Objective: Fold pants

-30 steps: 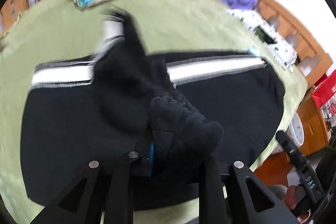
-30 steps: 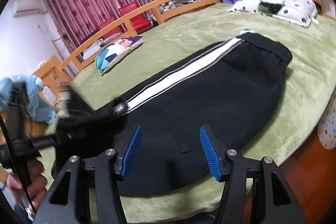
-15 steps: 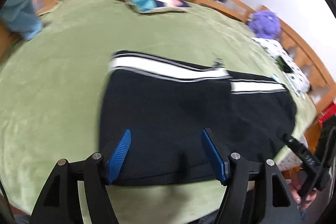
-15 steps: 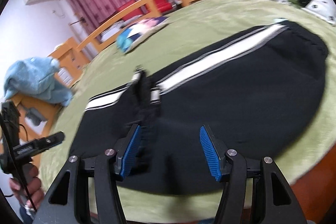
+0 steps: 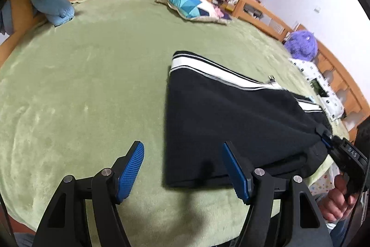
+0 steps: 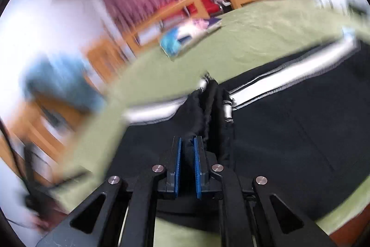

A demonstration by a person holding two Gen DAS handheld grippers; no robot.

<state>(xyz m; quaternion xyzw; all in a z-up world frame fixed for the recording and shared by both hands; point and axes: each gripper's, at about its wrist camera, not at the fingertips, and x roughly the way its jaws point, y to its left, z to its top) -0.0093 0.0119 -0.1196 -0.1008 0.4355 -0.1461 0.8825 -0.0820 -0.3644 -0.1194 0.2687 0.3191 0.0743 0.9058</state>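
We see the black pants [image 5: 231, 122] lying on the green blanket [image 5: 92, 85] of the bed, already doubled over once, the white side stripe [image 5: 208, 71] running along their far edge and the fold edge facing the left gripper [image 5: 182, 168]. Half a second ago both tools stood open over the garment; now the right gripper [image 6: 186, 147] has just closed its jaws, and its blue pads [image 6: 197, 154] pinch a ridge of black cloth that rises between them (the right wrist view is heavily blurred, so how much cloth is caught we cannot tell). The left gripper, which a second ago was clamped on a bunch of the fabric, now stands with its jaws apart above the blanket, its right finger [image 5: 235, 173] over the near corner of the pants and nothing between the pads. We read this as a handover of work: the left side has let go of the leg end it carried across, and the right side has taken a fresh hold near the near edge, probably to begin a second fold. A thin pinch on thick cloth may slip when lifted. A person's hand [image 5: 335, 200] holds the right tool at the bed's edge.
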